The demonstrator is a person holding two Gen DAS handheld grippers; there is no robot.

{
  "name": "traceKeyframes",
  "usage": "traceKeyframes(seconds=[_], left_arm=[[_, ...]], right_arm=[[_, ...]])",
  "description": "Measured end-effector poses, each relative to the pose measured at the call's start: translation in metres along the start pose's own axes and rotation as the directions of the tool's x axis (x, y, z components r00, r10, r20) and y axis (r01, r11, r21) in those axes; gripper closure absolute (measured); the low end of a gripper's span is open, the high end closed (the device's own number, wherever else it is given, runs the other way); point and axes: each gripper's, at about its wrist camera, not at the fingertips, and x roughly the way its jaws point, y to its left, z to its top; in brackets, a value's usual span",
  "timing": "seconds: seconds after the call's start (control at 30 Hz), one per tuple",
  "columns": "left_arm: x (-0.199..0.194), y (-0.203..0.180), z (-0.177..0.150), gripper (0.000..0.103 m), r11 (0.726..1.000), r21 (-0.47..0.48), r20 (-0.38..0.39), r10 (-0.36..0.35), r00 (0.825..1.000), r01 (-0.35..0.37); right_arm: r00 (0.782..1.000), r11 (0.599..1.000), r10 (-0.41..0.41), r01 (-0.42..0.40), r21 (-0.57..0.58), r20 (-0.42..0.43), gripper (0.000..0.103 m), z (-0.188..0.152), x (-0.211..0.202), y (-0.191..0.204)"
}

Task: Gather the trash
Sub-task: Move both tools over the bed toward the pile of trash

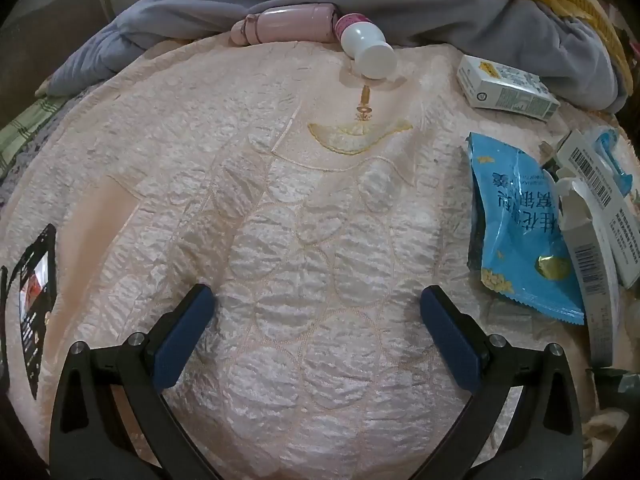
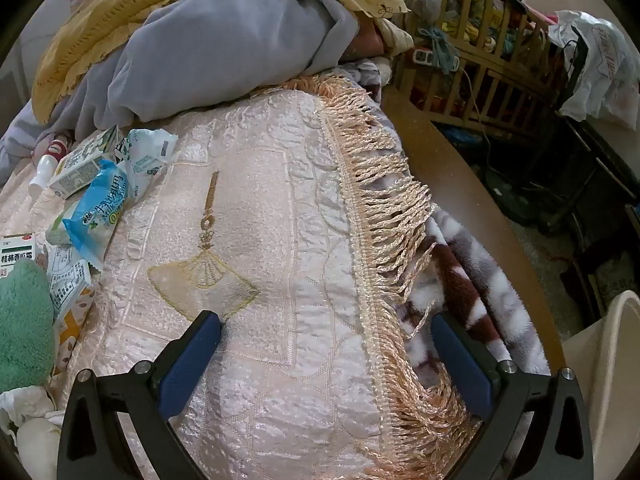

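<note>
Trash lies scattered on a pink quilted bedspread. In the left wrist view a blue snack wrapper lies at the right, with white cartons beside it, a small milk carton farther back, and a white bottle on its side at the far edge. My left gripper hovers open over bare quilt, left of the wrapper. The right wrist view has a blue milk-candy wrapper, a milk carton and crumpled packaging at the left. My right gripper is open above the fringed edge, holding nothing.
A grey blanket and yellow cover are heaped at the back. A pink tube-shaped case lies by the bottle, a phone at the left. A green plush thing, a wooden crib, and a white bin on the floor also show.
</note>
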Motion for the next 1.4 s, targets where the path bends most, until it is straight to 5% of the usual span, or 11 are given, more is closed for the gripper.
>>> traceKeyframes(seconds=[0.2,0.73,1.03,1.4], left_arm=[[-0.014,0.01,0.0,0.001,0.999,-0.026,-0.003,-0.026,1.0,0.026],[-0.149,0.008,-0.022,0.001,0.995,0.002,0.213,-0.1,0.972,0.102],[-0.194,-0.026,-0.023,0.001,0.988,0.022,0.305,-0.151,0.94,0.152],[-0.229,-0.043,-0.031,0.001,0.983,0.021,0.383,-0.174,0.907,0.18]], right_arm=[[1.0,1.0,0.0,0.0,0.0,0.0,0.0,0.0,0.0,0.0],[0.997,0.997,0.05,-0.053,-0.049,-0.064,0.0,-0.002,-0.025,0.007],[0.987,0.998,0.059,-0.054,-0.042,0.147,0.0,-0.025,-0.132,0.011],[0.924,0.992,0.124,-0.104,-0.074,0.362,0.0,-0.04,-0.228,0.062]])
